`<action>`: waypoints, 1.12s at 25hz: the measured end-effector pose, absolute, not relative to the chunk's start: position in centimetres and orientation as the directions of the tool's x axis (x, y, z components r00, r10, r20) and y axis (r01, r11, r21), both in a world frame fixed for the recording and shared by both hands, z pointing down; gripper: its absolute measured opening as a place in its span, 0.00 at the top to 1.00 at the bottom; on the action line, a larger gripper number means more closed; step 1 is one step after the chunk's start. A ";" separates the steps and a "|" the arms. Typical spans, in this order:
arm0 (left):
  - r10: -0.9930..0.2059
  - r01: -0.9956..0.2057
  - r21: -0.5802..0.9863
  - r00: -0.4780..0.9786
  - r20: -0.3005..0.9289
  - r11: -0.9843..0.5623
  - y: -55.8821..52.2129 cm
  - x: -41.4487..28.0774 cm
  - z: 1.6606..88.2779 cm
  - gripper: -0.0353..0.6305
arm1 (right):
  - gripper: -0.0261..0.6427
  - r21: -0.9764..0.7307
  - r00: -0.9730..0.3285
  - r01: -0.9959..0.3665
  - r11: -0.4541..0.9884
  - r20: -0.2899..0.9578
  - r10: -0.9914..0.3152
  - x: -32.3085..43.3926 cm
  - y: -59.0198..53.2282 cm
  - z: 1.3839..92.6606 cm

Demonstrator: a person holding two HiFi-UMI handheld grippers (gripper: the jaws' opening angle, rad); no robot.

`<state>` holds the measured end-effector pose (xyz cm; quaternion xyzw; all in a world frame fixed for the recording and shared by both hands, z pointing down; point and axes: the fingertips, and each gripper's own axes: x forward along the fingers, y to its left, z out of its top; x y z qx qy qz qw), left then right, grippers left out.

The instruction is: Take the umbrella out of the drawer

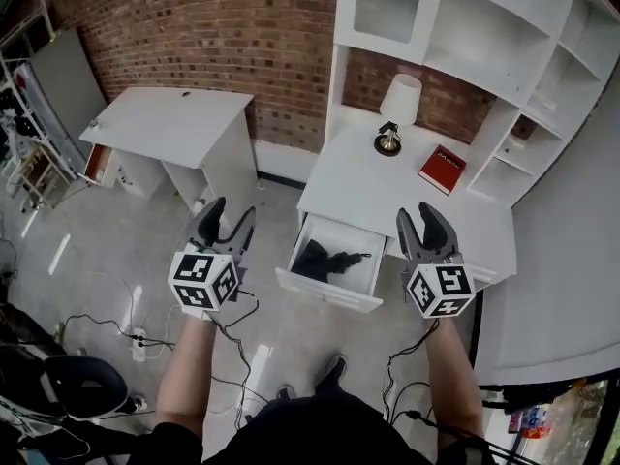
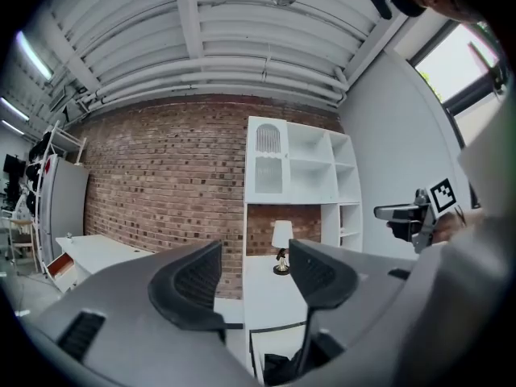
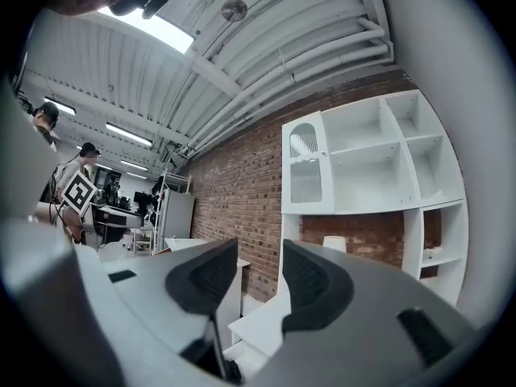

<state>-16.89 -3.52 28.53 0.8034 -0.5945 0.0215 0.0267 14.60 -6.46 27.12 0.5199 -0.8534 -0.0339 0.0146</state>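
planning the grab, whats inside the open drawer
A black folded umbrella lies in the drawer; nothing else shows. The drawer's back end sits under the desk, so anything there is hidden.

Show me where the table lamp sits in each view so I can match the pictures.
Head view: lamp upper centre, on the white desk.
Left gripper view: lamp at centre, in the gap between the jaws.
Right gripper view: lamp shade's top only, just above the jaws.
Shared landmark: white shelf unit over the desk.

Black umbrella [image 1: 327, 259] in open drawer [image 1: 329, 289]
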 end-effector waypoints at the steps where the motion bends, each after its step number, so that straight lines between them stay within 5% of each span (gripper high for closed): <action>1: -0.956 -0.959 0.017 0.285 0.070 -0.284 -4.5 -16.6 28.5 0.59 | 0.70 0.078 -0.470 -0.880 0.468 -0.008 -0.883 14.8 -7.7 27.3; 17: -0.961 -0.986 0.011 0.165 0.222 -0.167 -10.8 -13.5 35.3 0.58 | 0.69 0.108 -0.641 -0.741 0.663 0.179 -0.746 14.8 -18.5 37.1; 28: -0.900 -0.974 0.054 0.224 0.375 -0.220 -13.8 -14.8 44.6 0.58 | 0.69 0.110 -0.688 -0.639 0.761 0.363 -0.629 10.2 -19.7 47.1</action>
